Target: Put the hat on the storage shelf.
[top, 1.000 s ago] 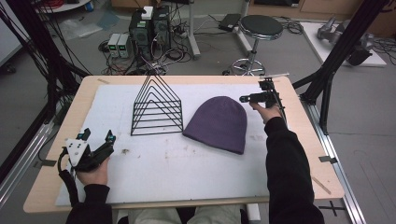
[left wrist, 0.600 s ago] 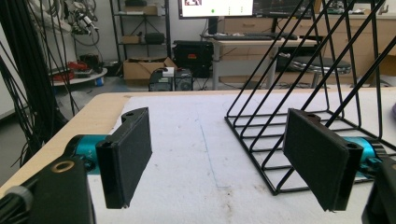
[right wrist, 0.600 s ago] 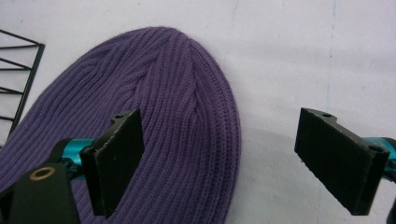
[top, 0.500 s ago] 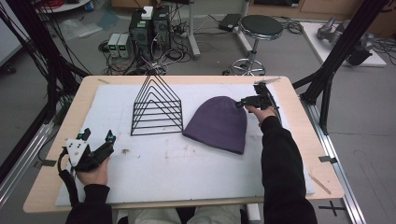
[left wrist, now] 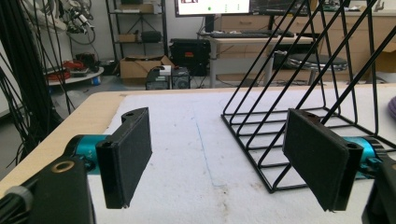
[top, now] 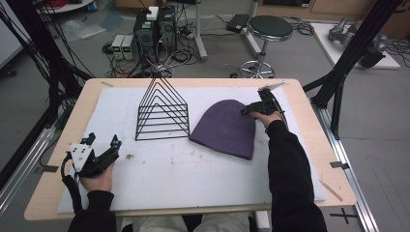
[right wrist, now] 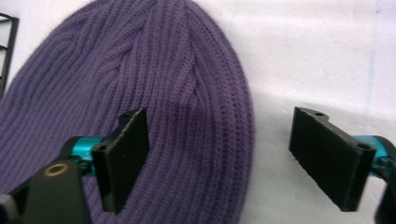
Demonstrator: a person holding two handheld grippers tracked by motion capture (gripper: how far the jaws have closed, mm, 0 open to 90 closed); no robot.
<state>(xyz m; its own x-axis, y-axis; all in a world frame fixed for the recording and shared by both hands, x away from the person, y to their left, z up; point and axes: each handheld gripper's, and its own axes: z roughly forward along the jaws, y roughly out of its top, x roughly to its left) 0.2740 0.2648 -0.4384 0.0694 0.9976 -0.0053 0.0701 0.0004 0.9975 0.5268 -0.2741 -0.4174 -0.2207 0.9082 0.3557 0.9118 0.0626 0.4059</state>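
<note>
**Right gripper lining up on beanie edge, no grasp yet**

White foam mat [top: 159, 179] covers the wooden table [top: 309, 125]. On it: black wire rack [top: 162, 108] back-centre, purple knit beanie [top: 225, 128] flat just right of it, rack and beanie close but apart, crown pointing to the far side.

Right gripper [top: 251, 110] sits at the beanie's far right edge near the crown. Right gripper view: jaws wide, have just been closing a little, one pad over the knit, the other over bare mat, so the beanie's edge [right wrist: 243, 140] runs between them. Pads not pressing, nothing held.

Left gripper [top: 113, 145] rests on the mat at near left, well apart from the beanie. Left gripper view: jaws wide open, empty, rack [left wrist: 299, 107] ahead to the right.

Step, as judged: approach for the pick, pre-grasp. Next move calls for dropping the last bit so the lower pad slides under or against the edge, then closing fully on the knit before lifting. Risk: soft fabric slips or only a thin fold gets pinched.
</note>
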